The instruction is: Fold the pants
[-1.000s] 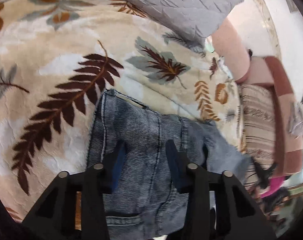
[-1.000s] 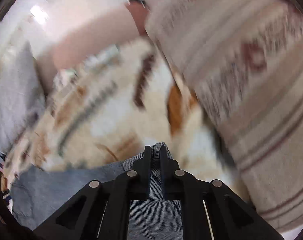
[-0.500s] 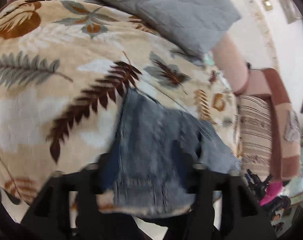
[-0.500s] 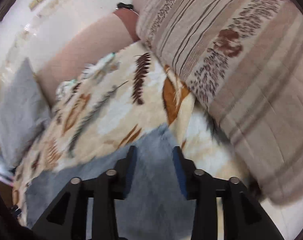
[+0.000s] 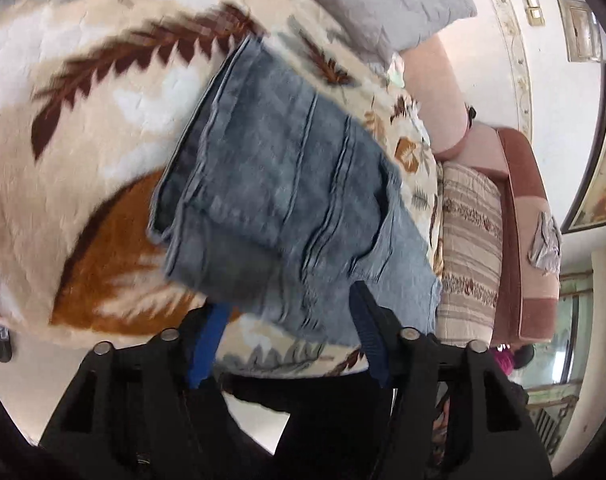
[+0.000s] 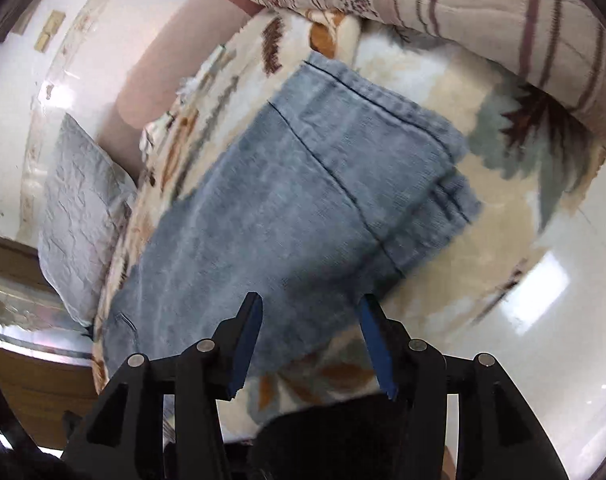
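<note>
Most of the folding looks done: on the leaf-print blanket (image 5: 83, 128) the denim pants (image 5: 287, 184) lie folded in a compact stack. The left tool (image 5: 287, 328) is closing and the right tool (image 6: 311, 336) opening, both empty.

Both views are bright with soft, even daylight and only faint shadows. In the right wrist view glare washes the glossy floor (image 6: 543, 292) into white patches, and the wall (image 6: 35, 92) is overexposed. Motion blur smears the leaf-print blanket (image 5: 83, 168) and the jeans (image 5: 287, 200), so the stitching reads soft. Fisheye distortion bows every straight line near the round black borders. The black tool frames at the bottom stay sharp.
</note>
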